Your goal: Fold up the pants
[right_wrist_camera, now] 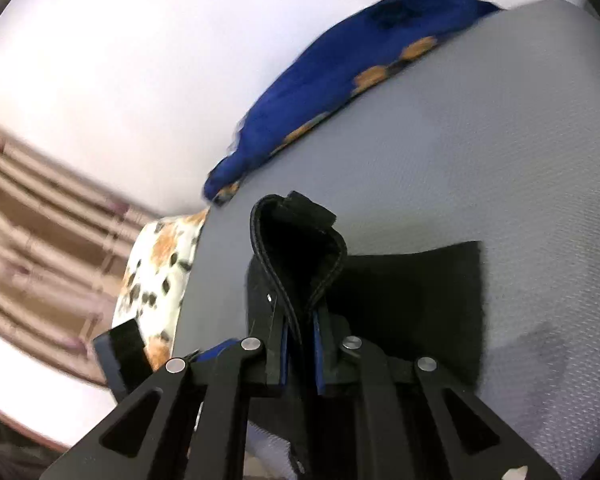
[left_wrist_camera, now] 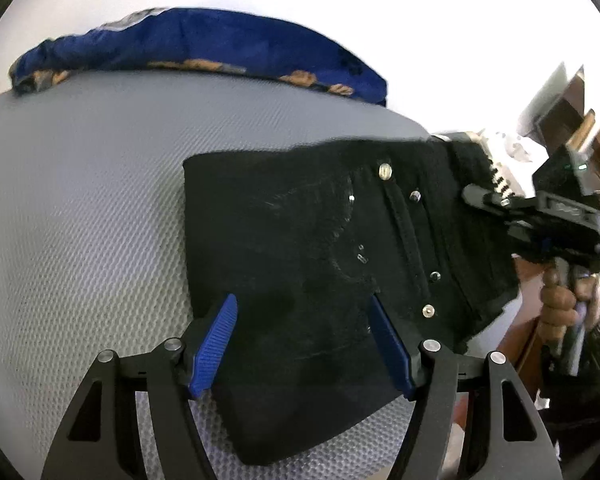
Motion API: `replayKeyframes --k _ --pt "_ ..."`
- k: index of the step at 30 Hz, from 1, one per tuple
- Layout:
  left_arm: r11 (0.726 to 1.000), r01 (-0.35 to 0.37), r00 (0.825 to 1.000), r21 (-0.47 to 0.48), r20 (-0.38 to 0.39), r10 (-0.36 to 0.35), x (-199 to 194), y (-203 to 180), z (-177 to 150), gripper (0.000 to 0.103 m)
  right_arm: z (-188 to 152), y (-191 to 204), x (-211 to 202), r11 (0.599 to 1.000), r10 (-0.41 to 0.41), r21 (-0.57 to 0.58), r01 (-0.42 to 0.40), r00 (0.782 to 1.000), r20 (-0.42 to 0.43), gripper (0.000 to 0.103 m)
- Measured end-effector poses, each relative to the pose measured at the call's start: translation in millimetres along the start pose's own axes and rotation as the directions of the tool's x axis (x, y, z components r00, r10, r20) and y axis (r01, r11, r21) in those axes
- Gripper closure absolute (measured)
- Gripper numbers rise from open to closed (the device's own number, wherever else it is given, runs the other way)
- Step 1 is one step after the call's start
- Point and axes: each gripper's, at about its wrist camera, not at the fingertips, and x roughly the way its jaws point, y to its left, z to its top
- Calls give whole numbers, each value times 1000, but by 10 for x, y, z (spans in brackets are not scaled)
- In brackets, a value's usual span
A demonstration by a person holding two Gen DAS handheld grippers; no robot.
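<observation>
The black denim pants [left_wrist_camera: 320, 248] lie partly folded on a grey, woven-textured mattress [left_wrist_camera: 80, 220], waistband end toward the right edge. The right claw [right_wrist_camera: 300, 344] is clamped tight on a bunched, stitched waistband edge, its blue pads pressed together with the cloth rising in a loop above them. Seen from the left wrist camera, that right claw [left_wrist_camera: 496, 200] sits at the far right end of the garment, lifting it slightly.

The left claw [left_wrist_camera: 304, 344] stands wide apart, empty, hovering just over the near portion of the pants; the cloth runs forward and rightward from it, its long axis across the view toward the other claw. The left claw is the nearer one to the free near edge, so I judge it best placed to pinch there for the coming fold.

A blue blanket with orange patches [left_wrist_camera: 200, 48] lies bunched along the mattress's far side against a white wall [left_wrist_camera: 380, 8]. Brown wooden furniture [left_wrist_camera: 572, 120] stands to the right.
</observation>
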Motion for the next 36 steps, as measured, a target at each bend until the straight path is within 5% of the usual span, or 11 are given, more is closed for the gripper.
replayKeyframes --k 4,11,19,22,27,36 --pt "1000 16 1000 14 -16 -16 106 -36 33 35 -156 -517 213 980 -175 79 180 982 -64 93" --pt "997 0 993 79 -116 9 456 -65 -120 35 -179 -545 109 973 -223 47 226 972 -74 72" --pt "994 -24 993 110 -113 36 406 -150 -216 35 -525 -327 -264 970 -241 6 242 969 -52 72" --pt "989 -61 991 133 -112 76 388 -215 -258 35 -659 -233 -270 963 -269 -24 268 960 -73 74" --pt "983 -92 989 158 -101 109 319 -277 -336 35 -708 -156 -282 943 -330 -56 327 942 -59 92" --pt "970 -151 979 190 -106 173 175 -280 -467 35 -851 -140 -361 931 -365 -51 362 929 -62 94"
